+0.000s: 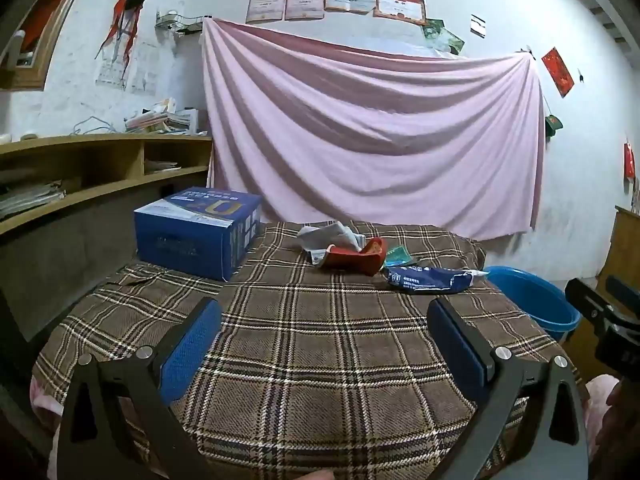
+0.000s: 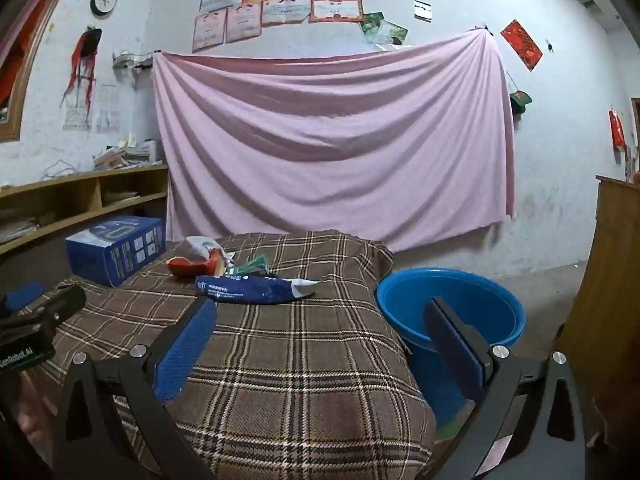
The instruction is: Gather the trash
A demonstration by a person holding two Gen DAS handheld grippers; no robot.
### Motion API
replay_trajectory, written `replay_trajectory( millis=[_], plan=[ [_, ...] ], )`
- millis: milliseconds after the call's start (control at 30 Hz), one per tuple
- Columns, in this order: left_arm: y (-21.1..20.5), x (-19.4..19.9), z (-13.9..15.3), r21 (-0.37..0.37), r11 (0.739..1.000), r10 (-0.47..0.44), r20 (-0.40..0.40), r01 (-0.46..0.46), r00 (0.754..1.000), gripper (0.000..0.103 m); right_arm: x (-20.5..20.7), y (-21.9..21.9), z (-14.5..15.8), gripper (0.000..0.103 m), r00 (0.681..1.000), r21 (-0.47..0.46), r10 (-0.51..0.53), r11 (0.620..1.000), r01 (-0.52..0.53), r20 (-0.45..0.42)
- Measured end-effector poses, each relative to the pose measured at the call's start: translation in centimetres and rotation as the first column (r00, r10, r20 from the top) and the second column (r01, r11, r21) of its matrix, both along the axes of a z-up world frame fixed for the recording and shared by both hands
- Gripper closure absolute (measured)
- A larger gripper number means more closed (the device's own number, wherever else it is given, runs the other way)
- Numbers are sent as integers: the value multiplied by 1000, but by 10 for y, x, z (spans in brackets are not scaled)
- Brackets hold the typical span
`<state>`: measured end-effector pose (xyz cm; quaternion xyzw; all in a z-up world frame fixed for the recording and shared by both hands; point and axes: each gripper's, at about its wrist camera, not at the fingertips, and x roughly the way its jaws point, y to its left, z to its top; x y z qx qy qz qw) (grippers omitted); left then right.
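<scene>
While both tools hang wide open and empty over the near edge of the plaid-covered worktop (image 1: 320,340), the trash lies well ahead: a blue wrapper (image 2: 256,288), a red packet (image 2: 192,266), a green scrap (image 2: 252,266) and crumpled paper (image 1: 328,236). I would send the right tool (image 2: 320,344) to the nearest wrapper first, straddling its middle before closing, then carry it over the blue basin (image 2: 452,304) just beside the edge, keeping the left tool (image 1: 324,340) clear.
</scene>
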<state>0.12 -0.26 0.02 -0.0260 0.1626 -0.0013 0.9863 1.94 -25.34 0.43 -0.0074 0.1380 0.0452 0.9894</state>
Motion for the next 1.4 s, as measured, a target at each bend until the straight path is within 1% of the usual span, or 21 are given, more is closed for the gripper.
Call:
replay_trajectory(
  millis=[33, 67, 200, 600, 1400],
  plan=[
    [-2, 1, 0, 4, 1000, -1, -2, 1, 1000, 2, 0, 0, 0, 0, 1000, 2, 2, 1000, -2, 4],
    [4, 1, 2, -35, 999, 13, 4, -13, 1000, 2, 0, 0, 0, 0, 1000, 2, 2, 1000, -2, 1],
    [5, -3, 3, -38, 999, 16, 15, -16, 1000, 2, -1, -1, 0, 0, 1000, 0, 2, 1000, -2, 5],
    [12, -5, 2, -24, 999, 21, 12, -21, 1000, 2, 1, 0, -2, 0, 1000, 10, 13, 1000, -13, -3],
    [10, -5, 1, -24, 999, 33, 3, -33, 999, 2, 0, -1, -1, 0, 1000, 18, 16, 1000, -16, -6]
  ],
)
